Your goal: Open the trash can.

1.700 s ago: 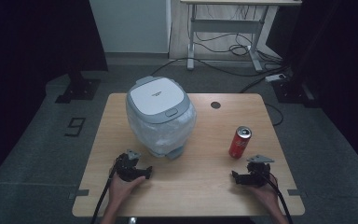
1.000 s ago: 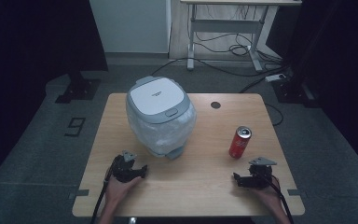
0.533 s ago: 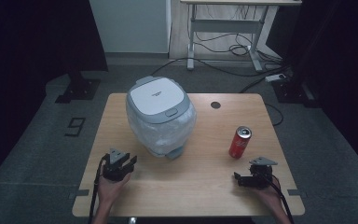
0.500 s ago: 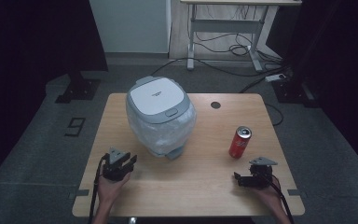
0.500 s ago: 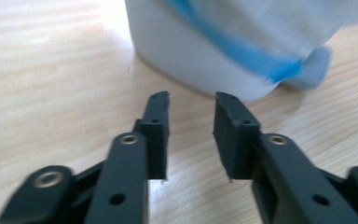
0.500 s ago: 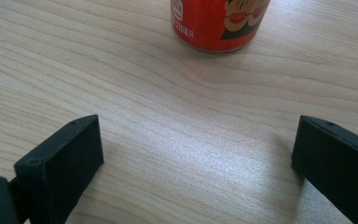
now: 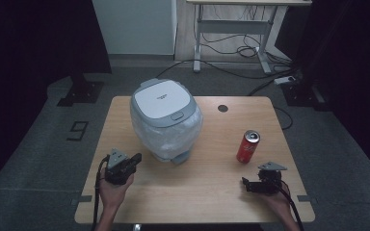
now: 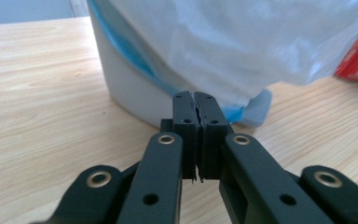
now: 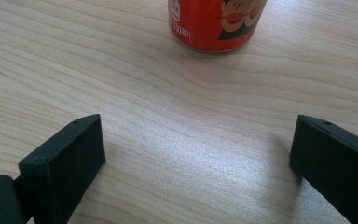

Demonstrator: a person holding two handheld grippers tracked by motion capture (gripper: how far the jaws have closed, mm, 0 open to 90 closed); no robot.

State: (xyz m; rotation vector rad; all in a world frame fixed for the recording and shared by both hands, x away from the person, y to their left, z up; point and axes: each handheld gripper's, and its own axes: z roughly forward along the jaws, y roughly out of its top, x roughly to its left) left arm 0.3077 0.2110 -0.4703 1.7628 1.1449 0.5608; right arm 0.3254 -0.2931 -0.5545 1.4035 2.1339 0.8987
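Left gripper closed and shifted

The left gripper [image 7: 136, 159] has risen toward the bin [image 7: 166, 120], its jaws just closed with nothing between them; the right gripper's [image 7: 245, 183] jaws narrowed slightly.

The table [image 7: 207, 187] is pale wood with a fine lengthwise grain, and the bin [image 7: 166, 120] on it has a white lid framed in grey, a whitish body, and a translucent white bag with a light blue edge showing in the left gripper view. The can [image 7: 247, 146] is red with a silver top, carrying white print and a cartoon figure on its side in the right gripper view. The left gripper [image 7: 127, 163] and the right gripper [image 7: 249, 185] are black, each topped by a grey plate, with brass-coloured rivets on the left one's links.
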